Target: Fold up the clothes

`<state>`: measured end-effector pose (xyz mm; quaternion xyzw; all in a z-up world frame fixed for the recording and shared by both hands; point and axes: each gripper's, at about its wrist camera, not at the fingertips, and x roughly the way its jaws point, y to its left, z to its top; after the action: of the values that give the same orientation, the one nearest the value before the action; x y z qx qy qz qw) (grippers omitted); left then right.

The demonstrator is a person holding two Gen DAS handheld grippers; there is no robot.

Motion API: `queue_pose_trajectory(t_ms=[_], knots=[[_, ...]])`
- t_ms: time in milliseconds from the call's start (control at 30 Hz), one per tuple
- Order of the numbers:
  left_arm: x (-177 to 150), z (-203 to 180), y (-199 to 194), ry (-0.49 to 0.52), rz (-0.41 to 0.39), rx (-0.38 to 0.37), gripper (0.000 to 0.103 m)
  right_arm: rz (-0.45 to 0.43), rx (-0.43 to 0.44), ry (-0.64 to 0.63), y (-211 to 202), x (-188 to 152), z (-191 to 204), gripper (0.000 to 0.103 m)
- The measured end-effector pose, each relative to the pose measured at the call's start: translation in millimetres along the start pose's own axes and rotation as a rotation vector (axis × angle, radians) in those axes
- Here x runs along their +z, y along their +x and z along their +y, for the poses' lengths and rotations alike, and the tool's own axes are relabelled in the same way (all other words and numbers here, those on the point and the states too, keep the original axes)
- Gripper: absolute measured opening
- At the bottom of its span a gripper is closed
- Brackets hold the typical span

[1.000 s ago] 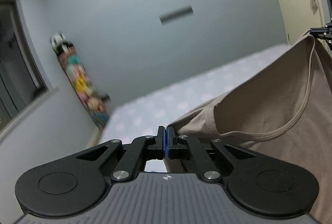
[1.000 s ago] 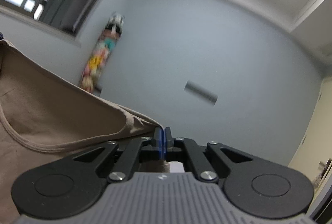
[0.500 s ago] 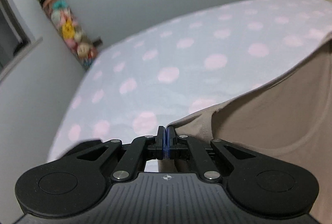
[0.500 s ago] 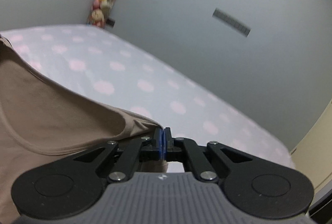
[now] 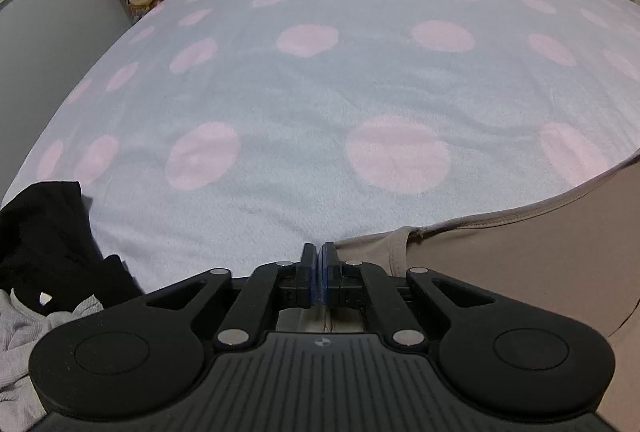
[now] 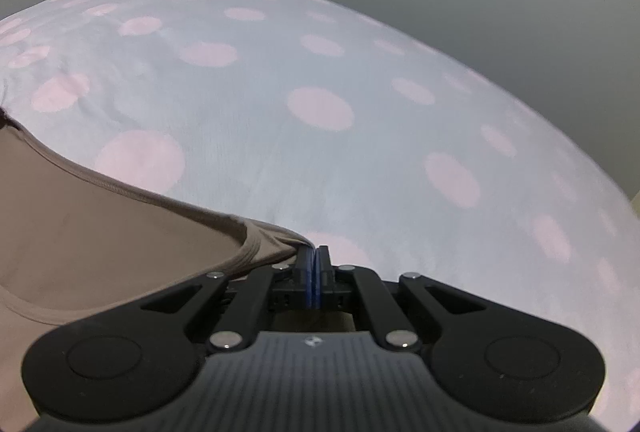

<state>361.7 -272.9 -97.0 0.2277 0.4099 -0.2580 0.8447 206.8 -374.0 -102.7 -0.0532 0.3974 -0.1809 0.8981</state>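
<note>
Looking down on a bed (image 5: 320, 92) wearing a pale blue sheet with large pink dots, filling most of both wrist views (image 6: 360, 172). Showing soft creases across the middle of the sheet, between the dots. Carrying a crumpled black garment (image 5: 48, 240) at the near left corner in the left wrist view, lying against a grey ribbed garment (image 5: 20, 332) just beside it. Being overlapped along the near edge by a tan shirt (image 5: 520, 264), seen in the right wrist view too (image 6: 80, 232); not telling whether the cloth is resting on the sheet or hanging above it.
</note>
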Motion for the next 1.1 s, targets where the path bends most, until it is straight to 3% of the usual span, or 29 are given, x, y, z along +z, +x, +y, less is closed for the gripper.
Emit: queue_pose_trajectory(t_ms=[67,100,133,200,233,400,567,733,867,933,1000,1100], knots=[[-1,3,-4,-0.005,-0.002,-0.005,0.004,0.007,0.01,0.021,-2,2,-1,0.005],[-1,7,-8,-0.014,0.001,-0.012,0.009,0.006,0.018,0.032,-6,0,-4,0.012],[3,11,-5,-0.026,0.001,-0.019,0.014,0.005,0.019,0.042,-9,1,-5,0.026],[5,21,-12,-0.056,-0.015,-0.038,0.032,-0.016,-0.003,0.068,-21,1,-9,0.042],[6,25,-20,-0.067,-0.028,-0.041,0.034,-0.031,-0.012,0.082,-30,-1,-12,0.045],[-18,38,-76,-0.102,-0.073,-0.036,0.036,-0.073,0.042,0.15,-92,-23,-21,0.046],[-83,36,-139,-0.079,-0.056,-0.057,0.036,-0.046,0.165,0.251,-156,-70,-10,0.047],[-150,29,-185,-0.001,-0.02,-0.023,0.035,-0.011,0.244,0.285,-211,-124,19,0.047],[-195,35,-209,-0.114,0.028,-0.006,0.035,-0.031,0.309,0.336,-245,-154,39,0.051],[-216,40,-219,-0.203,0.051,0.007,0.035,-0.066,0.355,0.386,-260,-167,46,0.061],[-237,44,-226,-0.28,0.073,0.015,0.035,-0.105,0.381,0.419,-273,-179,51,0.062],[-265,44,-223,-0.317,0.112,0.078,0.035,-0.182,0.422,0.479,-284,-190,46,0.062]])
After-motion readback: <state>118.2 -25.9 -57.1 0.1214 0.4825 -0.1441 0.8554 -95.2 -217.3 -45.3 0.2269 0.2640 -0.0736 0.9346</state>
